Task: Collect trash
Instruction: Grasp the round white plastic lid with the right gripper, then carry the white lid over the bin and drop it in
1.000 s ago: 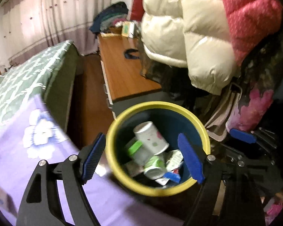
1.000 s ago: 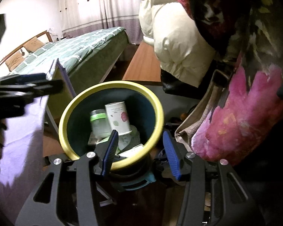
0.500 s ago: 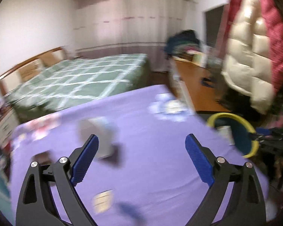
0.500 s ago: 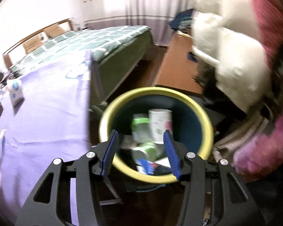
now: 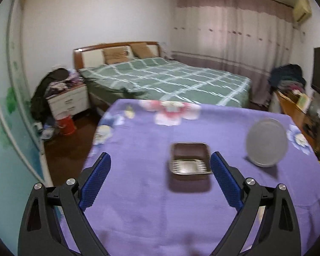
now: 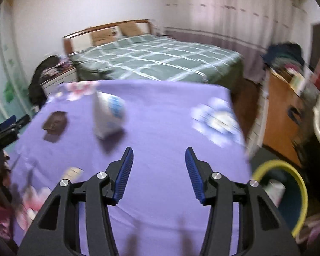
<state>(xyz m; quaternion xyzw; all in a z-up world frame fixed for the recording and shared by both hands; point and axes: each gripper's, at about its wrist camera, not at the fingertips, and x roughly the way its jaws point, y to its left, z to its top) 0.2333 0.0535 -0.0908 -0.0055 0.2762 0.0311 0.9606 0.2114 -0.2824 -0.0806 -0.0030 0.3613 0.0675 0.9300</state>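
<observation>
Hovering over the purple flowered tabletop [image 5: 151, 202], your left tongs [image 5: 160, 180] have just been opening, nothing between them; right tongs [image 6: 159, 173] spread, empty; blurred brown ridged tray [image 5: 189, 160], perhaps plastic, mid-frame.

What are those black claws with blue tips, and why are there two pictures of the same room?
Those are tongs that a person holds, one in each hand, each with a small camera looking along it. One picture comes from the left tongs, the other from the right tongs. Both are open and hold nothing. Below them is a purple flowered cloth. On it lie a small brown tray and a white packet. The yellow-rimmed bin beside it collects the trash.
</observation>
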